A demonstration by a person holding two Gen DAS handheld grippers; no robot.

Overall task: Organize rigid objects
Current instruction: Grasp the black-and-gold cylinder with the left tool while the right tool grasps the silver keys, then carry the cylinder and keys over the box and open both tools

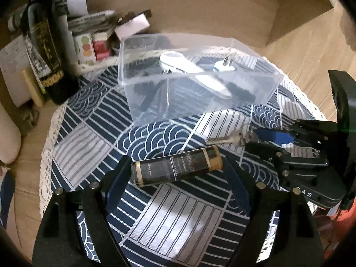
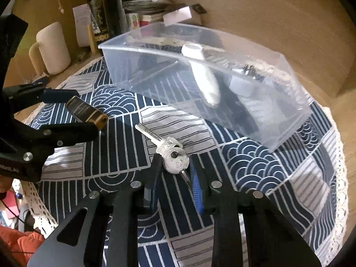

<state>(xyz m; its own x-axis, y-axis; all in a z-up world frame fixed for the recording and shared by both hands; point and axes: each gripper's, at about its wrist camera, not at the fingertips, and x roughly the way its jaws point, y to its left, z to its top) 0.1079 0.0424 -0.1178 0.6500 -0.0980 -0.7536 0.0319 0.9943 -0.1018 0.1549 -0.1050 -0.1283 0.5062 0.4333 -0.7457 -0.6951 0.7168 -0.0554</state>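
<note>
Two items already sit in the far clear box [image 1: 200, 82]; left gripper [image 1: 175, 166] straddles the tube [image 1: 175, 166], right gripper [image 2: 175, 166] brackets the keys [image 2: 171, 155], neither visibly clamped.

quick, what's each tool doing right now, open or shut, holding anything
Left tool: open, fingers either side of the dark tube, not gripping.
Right tool: open around the keys, not clamped.

Bench [image 1: 300, 51], wooden, carrying a navy-and-white patterned cloth [image 1: 178, 211] with a lace edge. Lying directly on the cloth: a clear plastic box [image 1: 195, 75]; a dark cylindrical tube [image 1: 175, 169] on its side; a bunch of silver keys [image 2: 171, 155]. Standing on bare wood beside the cloth: a dark bottle [image 1: 47, 51] and a cream mug [image 2: 52, 49].
</note>
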